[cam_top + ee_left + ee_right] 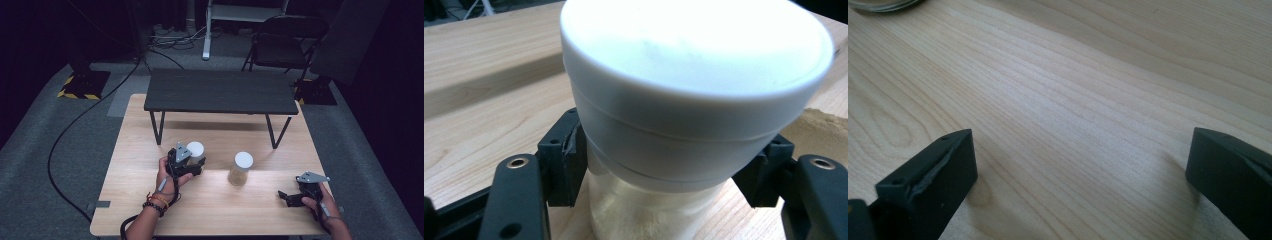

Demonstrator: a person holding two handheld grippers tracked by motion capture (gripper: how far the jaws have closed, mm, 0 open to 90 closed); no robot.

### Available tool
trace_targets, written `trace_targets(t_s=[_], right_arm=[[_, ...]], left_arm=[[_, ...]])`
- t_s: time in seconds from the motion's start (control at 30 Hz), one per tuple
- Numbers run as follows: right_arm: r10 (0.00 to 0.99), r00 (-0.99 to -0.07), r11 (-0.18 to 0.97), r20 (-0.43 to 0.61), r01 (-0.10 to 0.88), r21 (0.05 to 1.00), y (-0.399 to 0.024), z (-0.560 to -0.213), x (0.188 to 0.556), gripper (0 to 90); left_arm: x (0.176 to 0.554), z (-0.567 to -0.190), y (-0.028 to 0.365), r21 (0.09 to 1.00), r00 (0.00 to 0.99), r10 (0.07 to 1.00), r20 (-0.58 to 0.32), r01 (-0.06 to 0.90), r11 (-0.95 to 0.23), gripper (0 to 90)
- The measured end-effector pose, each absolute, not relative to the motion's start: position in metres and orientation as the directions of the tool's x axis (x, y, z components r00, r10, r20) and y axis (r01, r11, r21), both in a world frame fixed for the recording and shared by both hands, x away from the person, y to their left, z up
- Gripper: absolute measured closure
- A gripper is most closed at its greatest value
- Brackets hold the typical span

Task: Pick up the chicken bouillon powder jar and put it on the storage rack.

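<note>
Wooden table [210, 210], white-lidded jar [684, 100] clamped between left tongs [664, 175], upright.

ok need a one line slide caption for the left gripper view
Left gripper shut on white-lidded jar of pale powder, on the wooden table.

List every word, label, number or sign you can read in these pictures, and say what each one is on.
No readable text anywhere.
The two jars, one in the left hand-held gripper and one standing free, have plain white lids and no label.
The wooden table, the black shelf and the right hand-held gripper carry no writing.
The yellow and black stripes on the floor base are a pattern, not text.
</note>
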State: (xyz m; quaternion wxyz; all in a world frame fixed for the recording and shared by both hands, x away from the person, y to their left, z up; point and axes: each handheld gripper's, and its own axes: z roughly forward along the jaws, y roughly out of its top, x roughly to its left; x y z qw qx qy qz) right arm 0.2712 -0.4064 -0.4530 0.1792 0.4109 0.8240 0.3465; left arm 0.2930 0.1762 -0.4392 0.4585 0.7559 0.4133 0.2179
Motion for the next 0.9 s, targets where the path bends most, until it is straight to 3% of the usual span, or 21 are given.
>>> trace_targets(t_s=[0.5, 0.9], right_arm=[[0.801, -0.598, 0.422, -0.011, 0.553, 0.718, -0.406, -0.453, 0.271, 0.0], [0.801, -0.598, 0.422, -0.01, 0.553, 0.718, -0.406, -0.453, 0.271, 0.0]], left_arm=[[0.283, -0.431, 0.169, 0.882, 0.552, 0.834, 0.011, 0.387, -0.268, 35.1], [0.272, -0.41, 0.173, 0.909, 0.568, 0.823, -0.006, 0.346, -0.232, 34.9]])
